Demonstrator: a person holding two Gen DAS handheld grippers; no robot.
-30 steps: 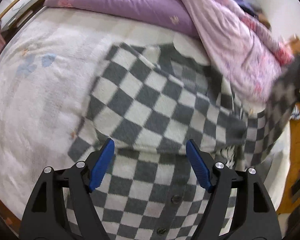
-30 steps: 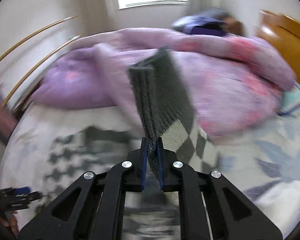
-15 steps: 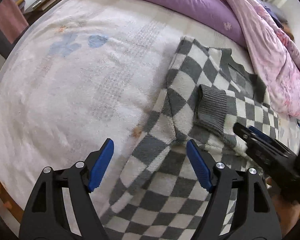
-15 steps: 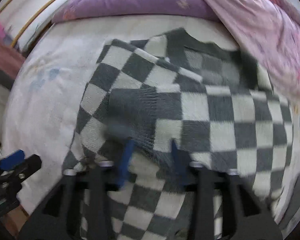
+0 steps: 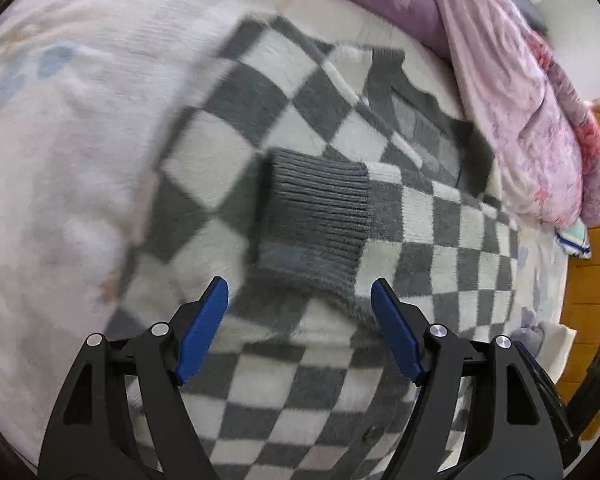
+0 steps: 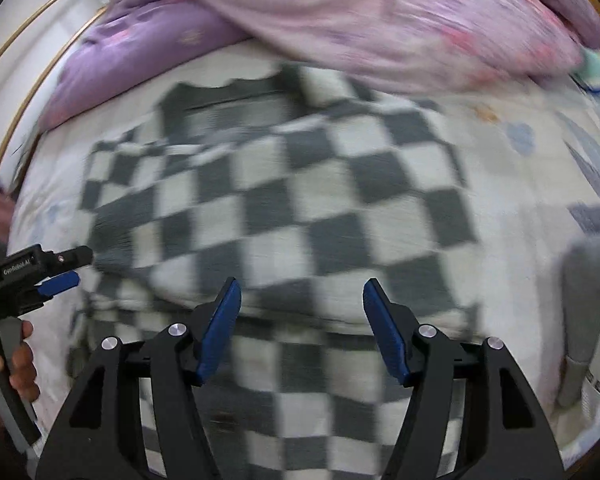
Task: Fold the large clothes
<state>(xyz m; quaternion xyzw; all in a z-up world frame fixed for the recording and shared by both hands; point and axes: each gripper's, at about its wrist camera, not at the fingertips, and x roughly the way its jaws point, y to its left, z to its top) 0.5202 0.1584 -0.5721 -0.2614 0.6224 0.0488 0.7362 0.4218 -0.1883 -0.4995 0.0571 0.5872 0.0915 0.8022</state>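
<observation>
A grey-and-white checkered sweater (image 5: pixel 236 120) lies spread on the bed; it also fills the right wrist view (image 6: pixel 300 208). One sleeve lies folded across its body, with the grey ribbed cuff (image 5: pixel 316 216) on top. My left gripper (image 5: pixel 300 308) is open and empty, just short of the cuff. My right gripper (image 6: pixel 300 312) is open and empty over the sweater's lower part. The left gripper also shows at the left edge of the right wrist view (image 6: pixel 56 276).
The bed has a white sheet (image 5: pixel 60 140) with pale blue flowers. A purple pillow (image 6: pixel 140 56) and a pink quilt (image 6: pixel 380 12) are piled beyond the sweater's collar. A wooden floor (image 5: pixel 592 280) shows past the bed's right edge.
My right gripper carried the sleeve over the sweater, let go of the cuff and opened, then drew back. My left gripper has moved in toward the cuff.
</observation>
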